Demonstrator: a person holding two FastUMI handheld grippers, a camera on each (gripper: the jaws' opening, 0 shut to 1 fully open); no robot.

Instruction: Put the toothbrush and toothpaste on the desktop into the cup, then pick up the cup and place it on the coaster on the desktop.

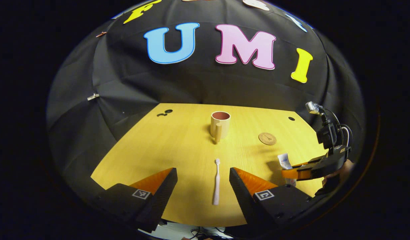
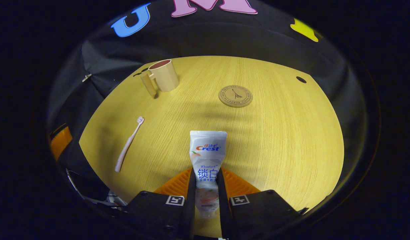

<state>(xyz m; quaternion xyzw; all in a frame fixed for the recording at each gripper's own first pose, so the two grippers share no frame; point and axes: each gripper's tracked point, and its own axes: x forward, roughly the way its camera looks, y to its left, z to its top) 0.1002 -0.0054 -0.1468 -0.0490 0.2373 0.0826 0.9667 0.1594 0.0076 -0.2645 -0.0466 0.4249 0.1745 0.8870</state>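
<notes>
A pale pink toothbrush (image 1: 217, 183) lies flat on the yellow desktop (image 1: 178, 143), head pointing away, between the fingers of my left gripper (image 1: 203, 173), which is open and not touching it. Farther back stands the beige cup (image 1: 220, 126), handle toward me. A round brown coaster (image 1: 267, 138) lies to its right. My right gripper (image 2: 205, 176) is shut on the white toothpaste tube (image 2: 207, 151), crimped end pointing forward. In the left gripper view, that right gripper (image 1: 293, 173) holds the tube (image 1: 285, 161) just above the desktop. In the right gripper view I see the toothbrush (image 2: 128, 144), cup (image 2: 163, 77) and coaster (image 2: 235, 96).
Small dark holes mark the desktop at the far left (image 1: 165, 112) and far right (image 1: 291, 118). The black cloth wall rises just behind the desktop's far edge. A hand (image 1: 338, 170) holds the right gripper at the desktop's right side.
</notes>
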